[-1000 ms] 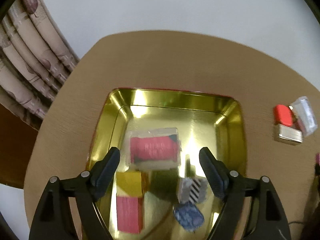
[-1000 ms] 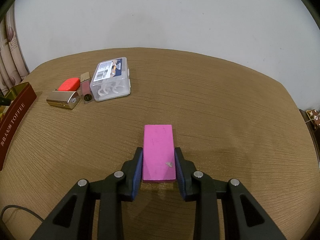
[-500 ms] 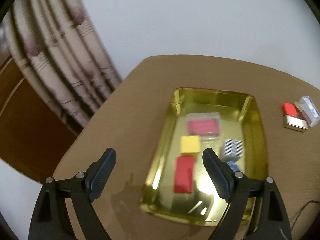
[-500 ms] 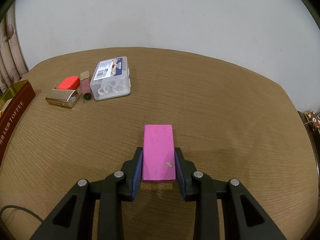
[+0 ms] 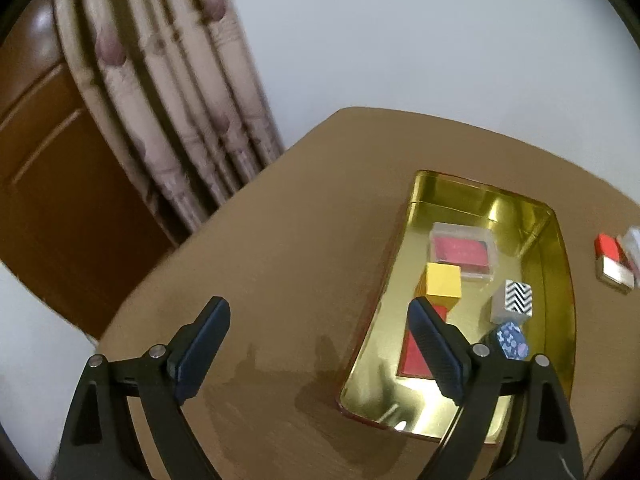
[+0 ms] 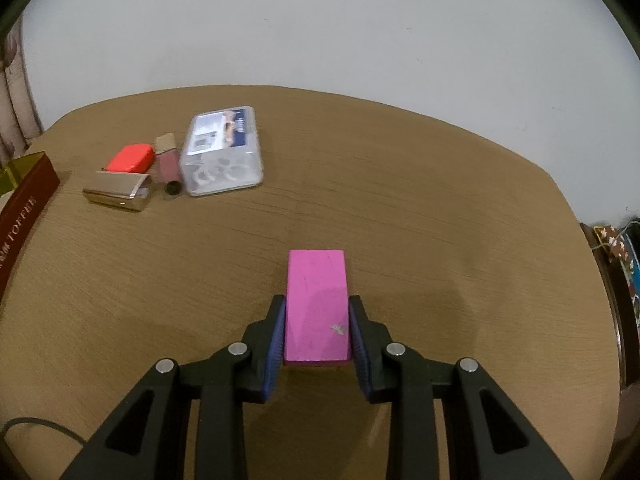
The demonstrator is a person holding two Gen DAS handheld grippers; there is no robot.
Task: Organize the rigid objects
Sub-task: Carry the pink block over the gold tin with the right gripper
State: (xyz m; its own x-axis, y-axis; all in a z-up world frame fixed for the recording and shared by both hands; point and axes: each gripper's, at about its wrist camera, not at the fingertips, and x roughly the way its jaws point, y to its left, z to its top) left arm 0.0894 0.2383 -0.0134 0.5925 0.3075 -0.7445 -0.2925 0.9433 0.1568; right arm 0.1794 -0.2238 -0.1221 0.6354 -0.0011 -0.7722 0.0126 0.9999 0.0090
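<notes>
My right gripper (image 6: 316, 312) is shut on a pink block (image 6: 317, 304), held over the wooden table. My left gripper (image 5: 318, 314) is open and empty, above the table to the left of the gold tin tray (image 5: 558, 280). In the tray lie a clear box with a red insert (image 5: 464, 254), a yellow block (image 5: 442, 282), a red block (image 5: 416, 358), a zigzag black-and-white cube (image 5: 516, 298) and a blue patterned piece (image 5: 510, 340). Loose on the table are a red piece (image 6: 132, 158), a gold metal case (image 6: 116, 192), a pink tube (image 6: 168, 166) and a clear plastic box (image 6: 222, 152).
The tin's dark red outer wall (image 6: 24, 208) shows at the left edge of the right wrist view. A curtain (image 5: 160, 92) and a wooden door (image 5: 52, 168) stand beyond the table's left edge. A cable (image 6: 36, 426) lies near the front left.
My left gripper has pulled back and swung left, away from over the tray, staying open. My right gripper has held still with the pink block.
</notes>
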